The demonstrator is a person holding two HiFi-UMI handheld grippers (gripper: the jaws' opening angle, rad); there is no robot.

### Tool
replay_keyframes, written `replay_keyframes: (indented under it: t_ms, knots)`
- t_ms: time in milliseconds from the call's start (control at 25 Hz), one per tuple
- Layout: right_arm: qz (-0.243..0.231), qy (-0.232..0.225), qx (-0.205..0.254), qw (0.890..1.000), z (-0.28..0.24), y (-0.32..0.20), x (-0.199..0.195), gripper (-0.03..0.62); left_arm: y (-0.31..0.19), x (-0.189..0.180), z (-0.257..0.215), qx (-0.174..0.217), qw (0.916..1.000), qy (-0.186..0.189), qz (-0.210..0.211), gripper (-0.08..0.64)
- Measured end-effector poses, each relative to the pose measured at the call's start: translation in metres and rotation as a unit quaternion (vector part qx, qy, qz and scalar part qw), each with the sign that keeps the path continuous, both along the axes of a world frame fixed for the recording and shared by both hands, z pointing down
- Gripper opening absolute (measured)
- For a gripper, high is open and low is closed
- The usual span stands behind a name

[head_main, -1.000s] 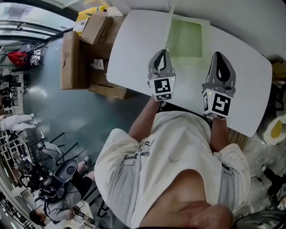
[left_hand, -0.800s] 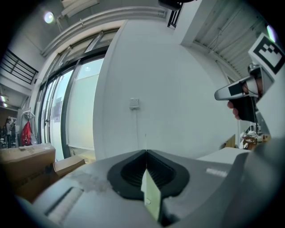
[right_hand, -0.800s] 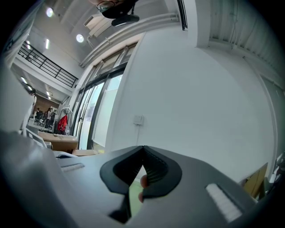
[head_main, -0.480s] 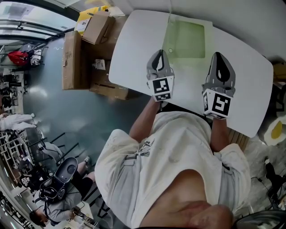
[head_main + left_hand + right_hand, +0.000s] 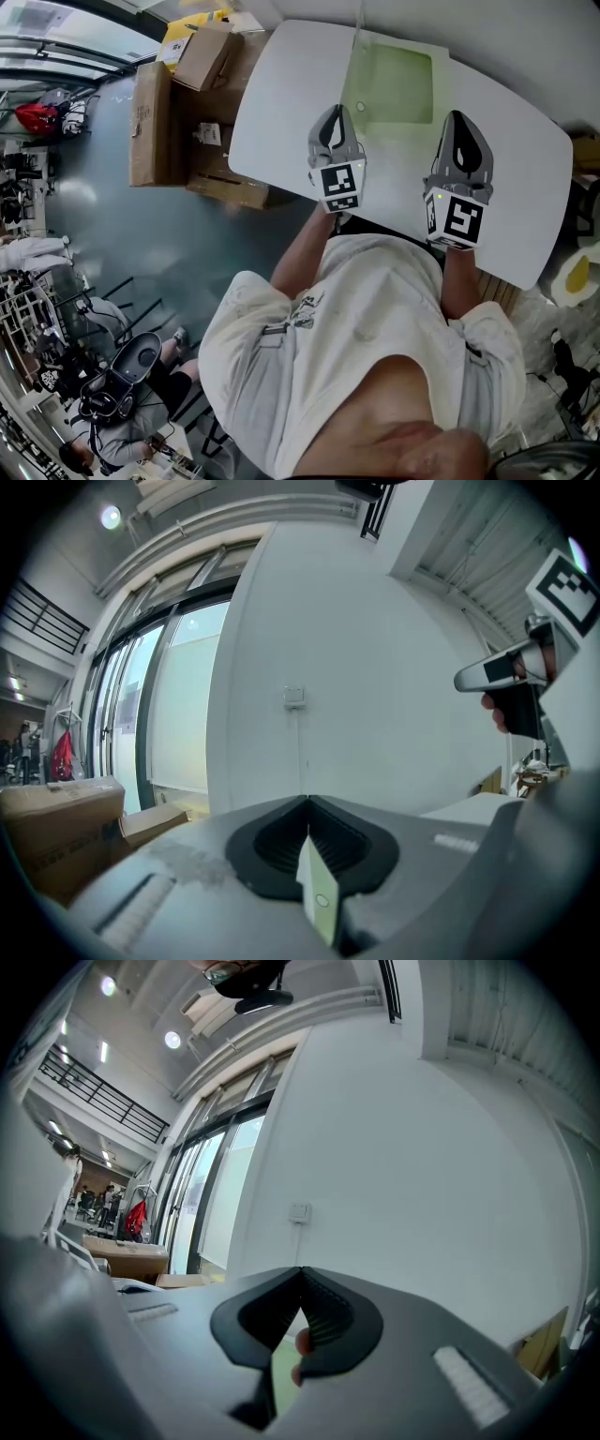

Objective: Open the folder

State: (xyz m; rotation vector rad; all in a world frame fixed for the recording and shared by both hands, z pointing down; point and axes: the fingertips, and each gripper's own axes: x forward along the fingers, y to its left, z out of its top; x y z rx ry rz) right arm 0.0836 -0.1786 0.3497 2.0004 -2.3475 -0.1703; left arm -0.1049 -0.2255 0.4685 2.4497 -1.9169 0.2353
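The person (image 5: 356, 328) in the white shirt is standing right up against the near edge of the white table (image 5: 281, 103), holding both tools out level over it.

The left gripper (image 5: 335, 114) is hanging over the near part of the table, jaws squeezed together on a thin pale-green sheet. In the left gripper view that sheet is standing edge-on between the pads, and from above it lines up with the near left corner of the folder (image 5: 394, 80).

The right gripper (image 5: 460, 120) is hovering off to the right, just beside the folder's near right corner. Its jaw tips are meeting, and a pale-green sliver is showing through the gap behind them. I cannot tell whether anything is pinched there.

The translucent green folder is lying on the table's far half, between and beyond the two tools. Its near edge is facing the person and its sides are running away towards the table's far edge. From above it looks almost square, so I cannot pick out its long axis.

Cardboard boxes (image 5: 155, 122) are sitting on the floor off the table's left end. Beyond the table a plain white wall (image 5: 375, 667) is rising, with a small wall plate (image 5: 294, 697) on it.
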Motion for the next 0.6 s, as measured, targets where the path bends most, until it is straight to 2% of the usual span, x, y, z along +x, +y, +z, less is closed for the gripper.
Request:
replay_keyframes:
  t_ms: [600]
  knots:
    - [0.002, 0.003, 0.004, 1.0, -0.0036, 0.004, -0.0036, 0.002, 0.0022, 0.0012, -0.0075, 0.015, 0.9998, -0.015, 0.005, 0.017]
